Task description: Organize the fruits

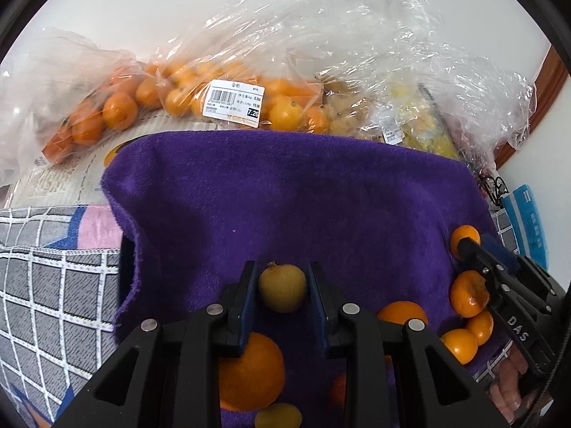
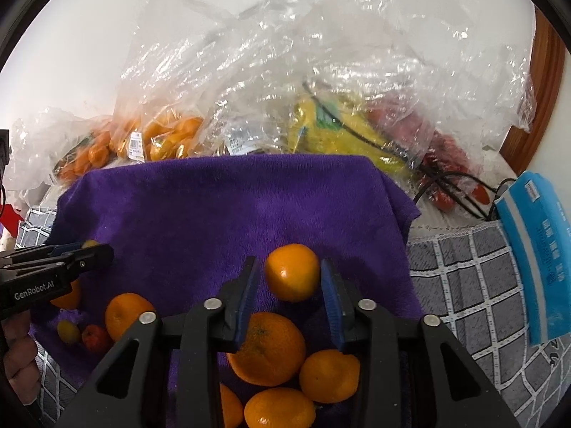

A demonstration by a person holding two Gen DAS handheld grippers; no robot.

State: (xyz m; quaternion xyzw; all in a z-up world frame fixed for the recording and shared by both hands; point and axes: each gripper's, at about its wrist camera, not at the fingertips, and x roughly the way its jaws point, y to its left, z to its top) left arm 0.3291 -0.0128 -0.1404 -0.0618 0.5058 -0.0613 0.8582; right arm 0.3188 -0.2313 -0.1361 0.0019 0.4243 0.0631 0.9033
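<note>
- The left hand-held gripper (image 1: 282, 287) has its jaws a little apart around a small yellow-brown fruit (image 1: 282, 288) on the purple towel (image 1: 285, 192); the pads seem just off it.
- The right hand-held gripper (image 2: 292, 278) also stands apart around a mandarin (image 2: 292, 271), with gaps on both sides.
- To release well, I would open wider before lifting, so that no fruit rolls.
- Fruits near the lens are partly hidden by the grippers.
- The contents of the plastic bags (image 2: 285, 82) at the far side are hard to read.
</note>
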